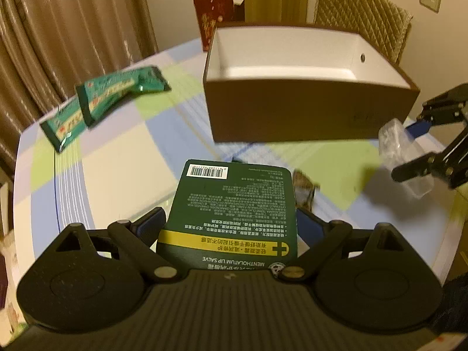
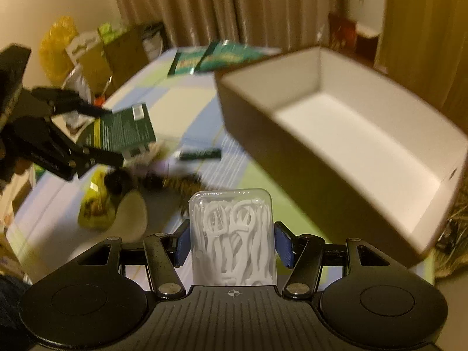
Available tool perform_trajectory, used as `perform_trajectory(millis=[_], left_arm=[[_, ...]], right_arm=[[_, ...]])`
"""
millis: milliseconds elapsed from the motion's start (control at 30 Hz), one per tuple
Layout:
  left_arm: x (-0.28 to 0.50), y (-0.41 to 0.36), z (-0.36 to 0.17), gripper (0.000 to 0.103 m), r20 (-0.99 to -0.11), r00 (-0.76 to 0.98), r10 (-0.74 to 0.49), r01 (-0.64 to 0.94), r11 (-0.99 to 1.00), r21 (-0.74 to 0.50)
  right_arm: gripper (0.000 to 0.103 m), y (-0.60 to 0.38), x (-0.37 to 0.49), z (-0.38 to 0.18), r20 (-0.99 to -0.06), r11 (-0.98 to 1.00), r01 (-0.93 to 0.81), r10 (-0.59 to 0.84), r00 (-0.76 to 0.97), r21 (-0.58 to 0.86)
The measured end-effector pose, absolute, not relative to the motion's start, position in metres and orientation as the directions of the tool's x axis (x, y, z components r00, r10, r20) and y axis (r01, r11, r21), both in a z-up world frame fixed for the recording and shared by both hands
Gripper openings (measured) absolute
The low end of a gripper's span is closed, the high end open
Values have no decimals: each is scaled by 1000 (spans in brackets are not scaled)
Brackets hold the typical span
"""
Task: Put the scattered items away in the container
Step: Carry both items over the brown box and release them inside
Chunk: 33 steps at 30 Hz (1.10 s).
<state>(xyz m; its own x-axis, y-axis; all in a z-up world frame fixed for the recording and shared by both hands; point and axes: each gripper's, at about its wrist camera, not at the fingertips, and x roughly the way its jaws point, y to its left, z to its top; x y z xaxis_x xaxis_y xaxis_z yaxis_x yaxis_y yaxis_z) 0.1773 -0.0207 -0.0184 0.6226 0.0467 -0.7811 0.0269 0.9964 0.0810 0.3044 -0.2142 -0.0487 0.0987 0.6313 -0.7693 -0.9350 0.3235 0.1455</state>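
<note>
My left gripper (image 1: 231, 228) is shut on a dark green lip salve card (image 1: 234, 204) and holds it above the table, short of the brown box (image 1: 307, 117) with a white, empty inside. My right gripper (image 2: 232, 244) is shut on a clear case of white floss picks (image 2: 232, 237), near the box's (image 2: 292, 158) front corner. The right gripper with the clear case (image 1: 406, 152) also shows in the left wrist view. The left gripper with the green card (image 2: 122, 131) shows in the right wrist view. Two green packets (image 1: 102, 99) lie on the table's far left.
The table has a checked cloth (image 1: 122, 158). A small brown wrapper (image 1: 304, 187), a yellow-green packet (image 2: 95, 201), a dark stick (image 2: 200, 154) and other small items lie near the middle. A red box (image 1: 216, 17) and a padded chair (image 1: 365, 14) stand behind the brown box.
</note>
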Motion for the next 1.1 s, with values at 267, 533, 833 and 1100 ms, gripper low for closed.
perform_trajectory(millis=[267,533,833,1100], left_arm=[[216,-31,12,92,-731,682,33,77,990,117],[260,-53,35,92,-683,730,-10,141,981,136],[323,-79,41,92,-669,739,-80,214,969,121],[385,-100,22,92,-710,694,-119,257,962,90]], right_arm=[[55,-217,348,-12,-704,360,-924,690,169,131],[55,-215,392,-5,-686,423,-898,689,235,118],[55,-206,437,-11,-708,479,-870,655,265,117],[55,-190,469,-32,-762,509,-856,588,271,88]])
